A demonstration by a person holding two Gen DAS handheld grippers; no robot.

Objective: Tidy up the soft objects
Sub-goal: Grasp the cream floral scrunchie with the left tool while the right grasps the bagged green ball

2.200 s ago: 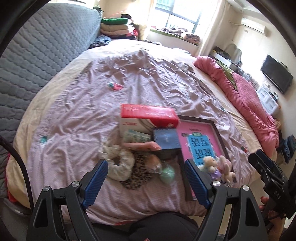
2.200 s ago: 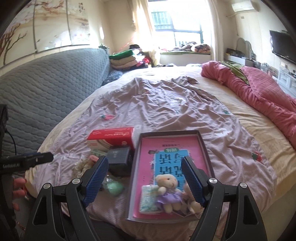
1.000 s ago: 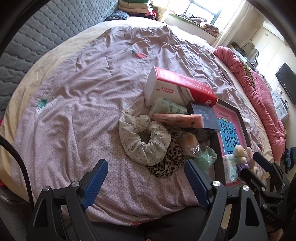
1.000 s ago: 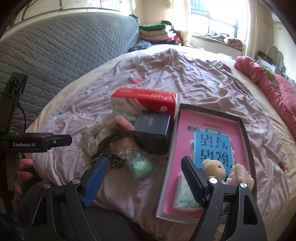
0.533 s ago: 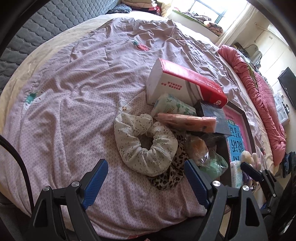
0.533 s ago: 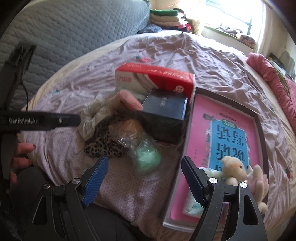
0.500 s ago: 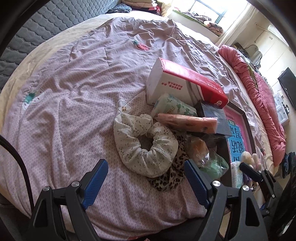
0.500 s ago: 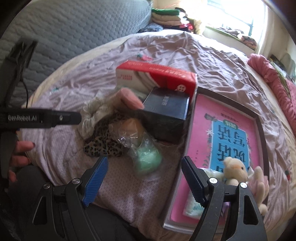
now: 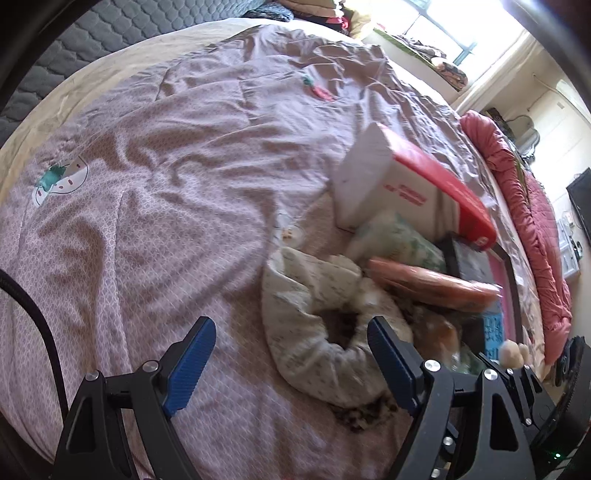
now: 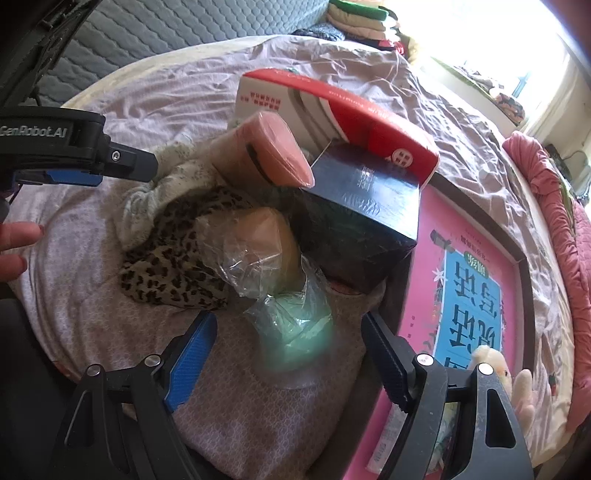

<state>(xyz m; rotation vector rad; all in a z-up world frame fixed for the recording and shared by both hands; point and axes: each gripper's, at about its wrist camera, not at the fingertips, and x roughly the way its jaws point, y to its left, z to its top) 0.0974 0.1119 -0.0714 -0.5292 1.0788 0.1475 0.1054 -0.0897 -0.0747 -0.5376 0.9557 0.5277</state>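
A pile lies on the lilac bedspread. A cream floral scrunchie [image 9: 314,325] sits just ahead of my open left gripper [image 9: 291,365], partly between its fingers; it also shows in the right wrist view [image 10: 162,192]. A leopard-print scrunchie [image 10: 177,254] lies under it. Two bagged soft balls, one orange [image 10: 258,240] and one green [image 10: 295,328], lie before my open right gripper [image 10: 288,362]; the green one sits between its fingers. A small teddy bear [image 10: 491,363] rests in the dark tray with a pink book [image 10: 469,266].
A red-and-white box [image 10: 332,107], a dark blue box [image 10: 365,199], a pink packet [image 10: 273,151] and a green tissue pack [image 9: 399,240] crowd behind the soft things. A red quilt [image 9: 535,229] lies along the right. A grey headboard [image 10: 110,33] stands at the left.
Both grippers have moved down and closer to the pile. The left one now frames the cream scrunchie, the right one the green bagged ball. Both stay open.
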